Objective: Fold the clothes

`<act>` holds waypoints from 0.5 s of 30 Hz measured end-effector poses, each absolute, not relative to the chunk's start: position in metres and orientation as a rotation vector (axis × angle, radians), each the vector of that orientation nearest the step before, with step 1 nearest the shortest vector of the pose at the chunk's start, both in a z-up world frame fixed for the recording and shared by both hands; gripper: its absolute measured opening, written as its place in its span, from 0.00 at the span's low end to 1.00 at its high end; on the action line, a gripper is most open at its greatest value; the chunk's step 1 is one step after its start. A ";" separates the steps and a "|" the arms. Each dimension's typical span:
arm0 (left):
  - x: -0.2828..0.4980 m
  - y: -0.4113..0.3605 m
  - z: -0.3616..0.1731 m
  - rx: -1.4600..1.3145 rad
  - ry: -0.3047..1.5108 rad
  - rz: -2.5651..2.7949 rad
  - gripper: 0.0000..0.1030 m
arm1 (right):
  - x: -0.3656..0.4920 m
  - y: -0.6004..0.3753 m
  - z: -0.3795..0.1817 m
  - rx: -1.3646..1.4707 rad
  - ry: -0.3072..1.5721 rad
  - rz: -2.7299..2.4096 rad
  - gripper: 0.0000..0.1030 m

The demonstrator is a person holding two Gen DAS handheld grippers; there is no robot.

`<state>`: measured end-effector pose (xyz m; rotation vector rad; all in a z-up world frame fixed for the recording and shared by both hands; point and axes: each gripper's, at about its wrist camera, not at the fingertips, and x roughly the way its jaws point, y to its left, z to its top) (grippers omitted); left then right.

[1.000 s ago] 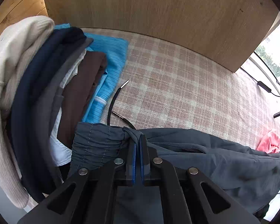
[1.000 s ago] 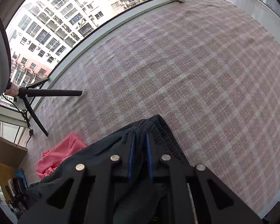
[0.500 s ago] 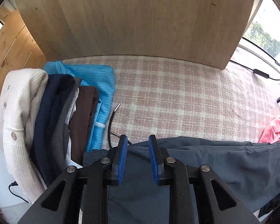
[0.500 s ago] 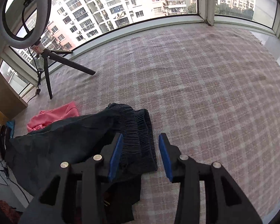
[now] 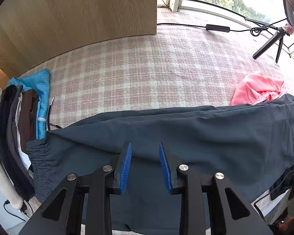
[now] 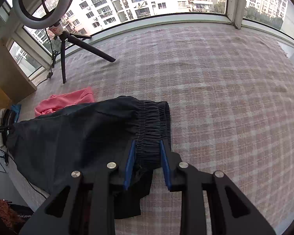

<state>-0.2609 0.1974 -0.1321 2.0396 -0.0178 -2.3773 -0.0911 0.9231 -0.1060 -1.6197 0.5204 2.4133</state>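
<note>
Dark blue-grey trousers [image 5: 186, 133] lie stretched across the checked pink cloth [image 5: 147, 74], near its front edge. My left gripper [image 5: 145, 146] is open, its blue pads spread above the trousers' middle, holding nothing. In the right wrist view the trousers [image 6: 78, 133] end in an elastic cuff [image 6: 149, 121]. My right gripper [image 6: 147, 146] is open with the cuff lying between its pads, not clamped.
A stack of folded clothes [image 5: 15, 129] stands at the left, with a blue garment [image 5: 41, 90] beside it. A crumpled pink garment [image 5: 258, 90] lies at the right. A wooden panel [image 5: 78, 13] stands behind. A tripod [image 6: 68, 45] with ring light stands by the window.
Both grippers were shut on the trousers' ends a second ago; both have opened and let go. The trousers now lie flat, and the left gripper has shifted right toward their middle.
</note>
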 end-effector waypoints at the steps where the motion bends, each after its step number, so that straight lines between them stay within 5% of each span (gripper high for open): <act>1: -0.260 0.195 -0.132 2.038 -0.014 -2.378 0.27 | -0.088 0.932 -0.103 -1.605 0.541 2.388 0.25; 8: -0.259 0.195 -0.129 2.071 -0.016 -2.415 0.28 | -0.118 0.895 -0.085 -1.637 0.324 2.565 0.32; 15: -0.271 0.228 -0.133 2.164 -0.166 -2.495 0.39 | -0.178 0.809 -0.118 -1.931 -0.283 2.636 0.37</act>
